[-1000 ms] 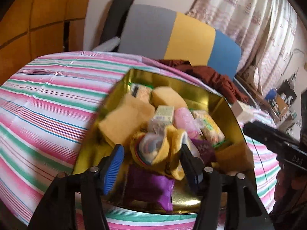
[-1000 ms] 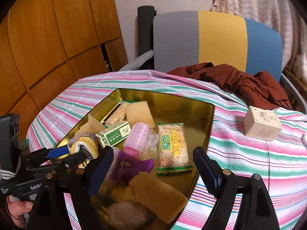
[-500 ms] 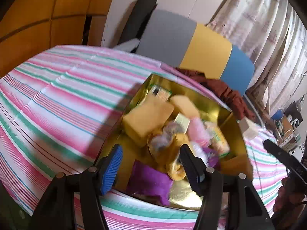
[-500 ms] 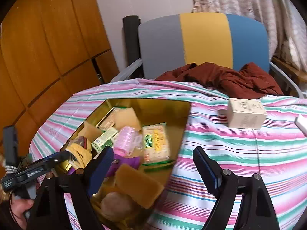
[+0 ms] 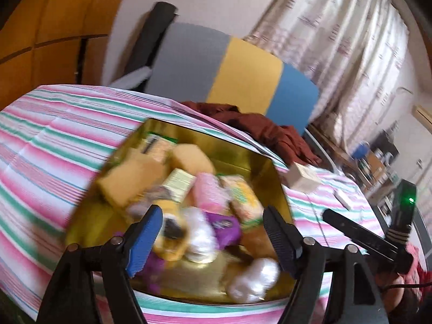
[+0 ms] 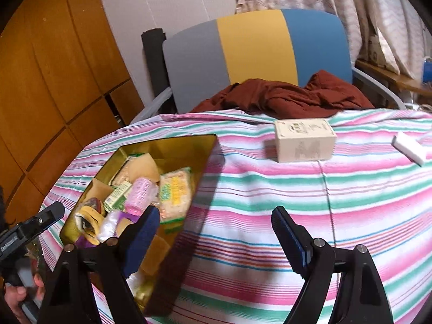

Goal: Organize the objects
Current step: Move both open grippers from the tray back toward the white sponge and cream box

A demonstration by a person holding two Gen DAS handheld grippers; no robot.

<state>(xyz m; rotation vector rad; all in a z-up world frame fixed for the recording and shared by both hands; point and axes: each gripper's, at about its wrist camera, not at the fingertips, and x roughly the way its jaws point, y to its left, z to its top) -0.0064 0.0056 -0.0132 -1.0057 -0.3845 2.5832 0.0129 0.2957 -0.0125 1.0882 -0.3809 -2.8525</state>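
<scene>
Left wrist view: the left gripper (image 5: 210,232) hangs over the near end of the gold tin (image 5: 259,156), its jaws just opened wide, nothing pinched between them. Below sits the blurred heap in the tin: a yellow roll (image 5: 168,216), a purple packet (image 5: 224,226), a pink roller (image 5: 210,191), a white wrapped lump (image 5: 256,275) at the near rim.

Right wrist view: the right gripper (image 6: 213,232) hovers over striped cloth (image 6: 270,194) just right of the tin, fingers apart and empty. The beige box (image 6: 305,140) stands well right of the tin, beyond its far corner; a white block (image 6: 410,148) lies further right still.

The risk, as I read it: the box is wide and hard, so a shallow or skewed pinch could let it twist out, and dropping it on that loose heap could tip packets over the tin's rim.
</scene>
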